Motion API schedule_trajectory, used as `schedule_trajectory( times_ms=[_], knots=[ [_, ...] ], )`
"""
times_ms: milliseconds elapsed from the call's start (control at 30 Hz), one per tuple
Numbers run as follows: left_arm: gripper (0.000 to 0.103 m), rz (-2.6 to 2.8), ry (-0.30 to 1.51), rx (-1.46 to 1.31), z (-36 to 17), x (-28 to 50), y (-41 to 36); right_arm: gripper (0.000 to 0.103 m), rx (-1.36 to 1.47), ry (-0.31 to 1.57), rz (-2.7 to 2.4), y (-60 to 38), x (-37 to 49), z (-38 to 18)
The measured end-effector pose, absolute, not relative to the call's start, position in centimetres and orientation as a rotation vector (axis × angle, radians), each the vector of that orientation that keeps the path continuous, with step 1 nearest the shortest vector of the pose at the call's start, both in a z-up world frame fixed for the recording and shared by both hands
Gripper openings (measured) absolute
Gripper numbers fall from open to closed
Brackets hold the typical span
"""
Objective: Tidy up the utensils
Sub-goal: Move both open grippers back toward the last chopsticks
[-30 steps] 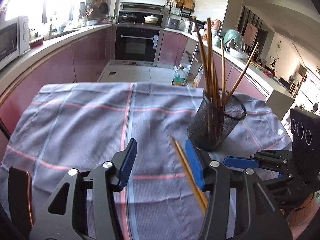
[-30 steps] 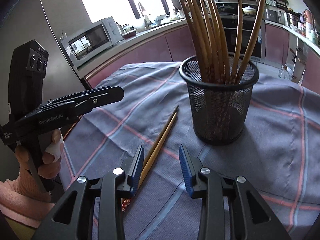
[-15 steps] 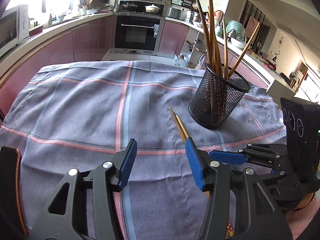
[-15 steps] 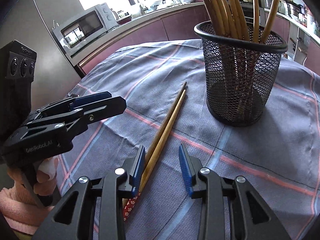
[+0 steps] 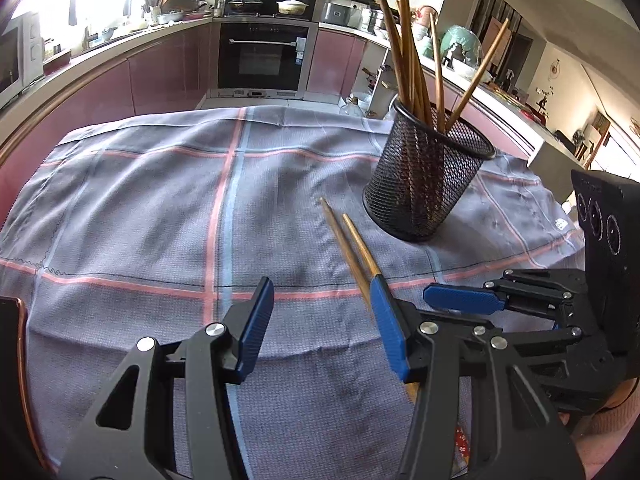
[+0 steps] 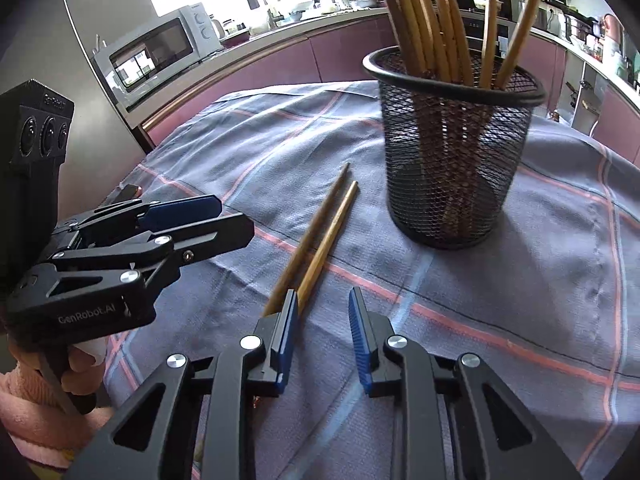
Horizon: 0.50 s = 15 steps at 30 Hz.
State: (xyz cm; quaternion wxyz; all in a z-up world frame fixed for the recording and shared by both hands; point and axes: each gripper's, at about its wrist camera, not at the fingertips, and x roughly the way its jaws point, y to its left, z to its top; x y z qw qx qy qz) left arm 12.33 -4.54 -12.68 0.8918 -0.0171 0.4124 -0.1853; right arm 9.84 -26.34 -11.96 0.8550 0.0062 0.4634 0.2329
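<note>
From the left wrist, the left gripper (image 5: 322,320) hung over the cloth (image 5: 160,208) with its jaws wide apart and nothing between them. Two chopsticks (image 5: 352,248) lay flat side by side on the cloth, their near ends hidden behind its right finger. The cup (image 5: 426,188) (black mesh, holding more chopsticks) stood upright just right of their far tips. The right gripper (image 5: 464,304) sat low at the right.

From the right wrist, the right gripper (image 6: 322,332) was parted and empty, the chopsticks (image 6: 320,240) running under its left finger. The cup (image 6: 452,160) stood far right; the left gripper (image 6: 200,220) was at the left.
</note>
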Motion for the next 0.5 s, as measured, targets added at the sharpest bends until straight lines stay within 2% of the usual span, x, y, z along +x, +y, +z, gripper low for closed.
schedule_trajectory(
  times_ms=[67,267,500],
  knots=[
    [0.049,-0.399,0.864,-0.016,-12.9,12.4,-5.1,0.021,0.025,0.981,0.487,-26.8,9.9,-12.1],
    [0.045,-0.41,0.899,0.047,-14.1,13.0,-7.0,0.021,0.053,0.981,0.497,-27.3,9.9,-12.1],
    [0.044,-0.402,0.93,0.059,-14.9,13.5,-7.4,0.022,0.079,0.972,0.51,-27.7,9.7,-11.9]
  ],
)
